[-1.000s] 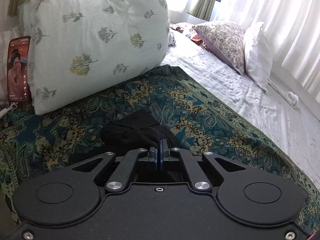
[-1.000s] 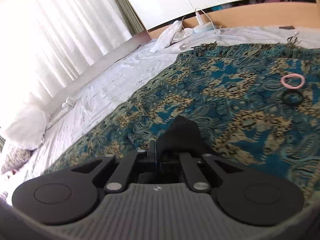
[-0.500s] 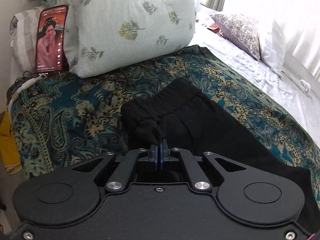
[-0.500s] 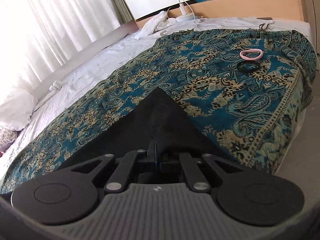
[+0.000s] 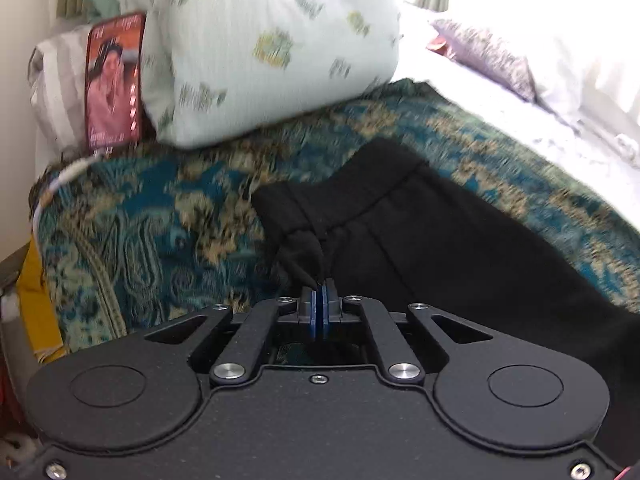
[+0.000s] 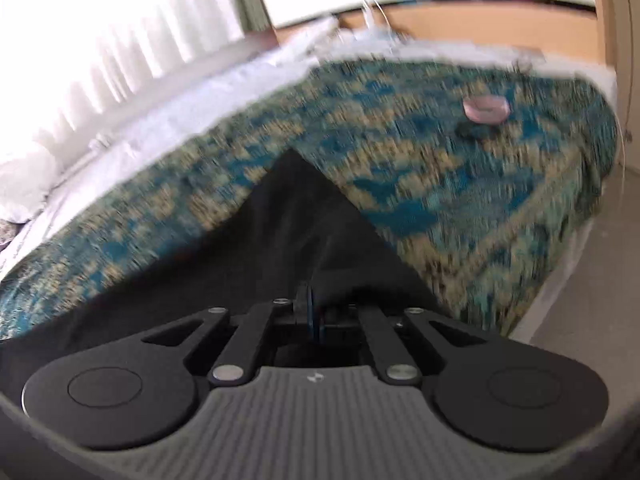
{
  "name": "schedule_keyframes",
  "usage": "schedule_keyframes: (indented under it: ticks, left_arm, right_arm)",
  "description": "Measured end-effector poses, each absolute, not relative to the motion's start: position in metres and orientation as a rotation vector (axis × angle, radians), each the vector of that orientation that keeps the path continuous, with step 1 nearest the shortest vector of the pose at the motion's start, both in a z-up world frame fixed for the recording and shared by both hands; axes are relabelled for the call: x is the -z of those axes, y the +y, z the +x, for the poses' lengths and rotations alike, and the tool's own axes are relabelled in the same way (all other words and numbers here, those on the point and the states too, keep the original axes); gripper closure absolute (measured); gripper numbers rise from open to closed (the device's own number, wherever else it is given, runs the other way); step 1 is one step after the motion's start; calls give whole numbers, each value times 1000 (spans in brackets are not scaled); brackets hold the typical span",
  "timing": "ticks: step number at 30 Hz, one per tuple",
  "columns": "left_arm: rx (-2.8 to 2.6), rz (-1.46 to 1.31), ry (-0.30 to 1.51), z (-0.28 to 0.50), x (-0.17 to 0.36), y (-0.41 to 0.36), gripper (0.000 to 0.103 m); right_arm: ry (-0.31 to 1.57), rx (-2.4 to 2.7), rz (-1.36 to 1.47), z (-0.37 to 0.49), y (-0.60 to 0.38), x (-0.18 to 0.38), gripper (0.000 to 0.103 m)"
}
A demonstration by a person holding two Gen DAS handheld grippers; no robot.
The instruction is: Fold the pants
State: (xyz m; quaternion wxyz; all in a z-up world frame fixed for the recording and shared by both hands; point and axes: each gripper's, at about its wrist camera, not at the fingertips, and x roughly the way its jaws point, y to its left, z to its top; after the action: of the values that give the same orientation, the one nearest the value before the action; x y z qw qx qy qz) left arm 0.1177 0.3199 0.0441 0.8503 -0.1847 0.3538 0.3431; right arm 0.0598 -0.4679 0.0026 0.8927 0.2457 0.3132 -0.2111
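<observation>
The black pants (image 5: pixel 420 220) lay spread on the patterned teal-and-gold blanket (image 5: pixel 152 232) that covered the near part of the bed, their waistband end pointing toward the large pale green floral pillow (image 5: pixel 272 52). A pinched-up fold of the waistband ran from the pants straight into the left gripper (image 5: pixel 320 286), whose blue-padded fingers (image 5: pixel 311 304) were pressed together with the black cloth caught between them. In the right wrist view the far end of the pants (image 6: pixel 288 216) came to a point on the blanket (image 6: pixel 420 152), and the cloth rose to the right gripper (image 6: pixel 314 296); its fingers were likewise closed with almost no gap, clamped on the dark fabric, though blur softened the detail there.

Past the pants, away from the left gripper, the floral pillow rested on the blanket's far edge. A phone (image 5: pixel 114 80) with a lit screen leaned upright just beside the pillow, with a white cable (image 5: pixel 60 180) trailing from below it across the blanket. To the other side of the pants a white sheet (image 5: pixel 520 120) covered the rest of the bed, and a patterned lilac pillow (image 5: pixel 488 52) lay on it, well apart from the pants. Beyond the pants' pointed end, a pink ring (image 6: pixel 486 108) and a dark ring (image 6: pixel 478 130) sat just beside each other on the blanket, near its far corner.
</observation>
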Motion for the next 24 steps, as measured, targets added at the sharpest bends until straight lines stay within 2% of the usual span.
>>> schedule_keyframes:
  ticks: [2, 4, 6, 8, 9, 12, 15, 20, 24]
  left_arm:
    - [-729, -376, 764, 119, -35, 320, 95]
    - [-746, -359, 763, 118, -31, 317, 87]
    - [-760, -336, 757, 118, -33, 313, 71]
    - [-771, -317, 748, 118, -35, 309, 36]
    - [-777, -308, 737, 118, -37, 306, 32]
    - [-779, -276, 698, 118, -46, 294, 28]
    - [-766, -235, 645, 117, -57, 276, 22]
    - [-681, -151, 561, 122, -77, 233, 20]
    - [-545, -102, 561, 138, -84, 193, 20]
  right_arm:
    - [644, 439, 534, 59, -470, 8, 99]
    - [631, 431, 498, 59, -466, 9, 98]
    - [626, 427, 477, 59, -464, 9, 97]
    - [613, 421, 487, 58, -465, 9, 91]
    - [604, 416, 496, 57, -467, 10, 89]
    - [585, 404, 497, 55, -467, 10, 73]
    - [565, 397, 476, 52, -468, 6, 67]
    - [527, 408, 459, 49, -477, -1, 64]
    - [504, 426, 486, 46, -487, 1, 62]
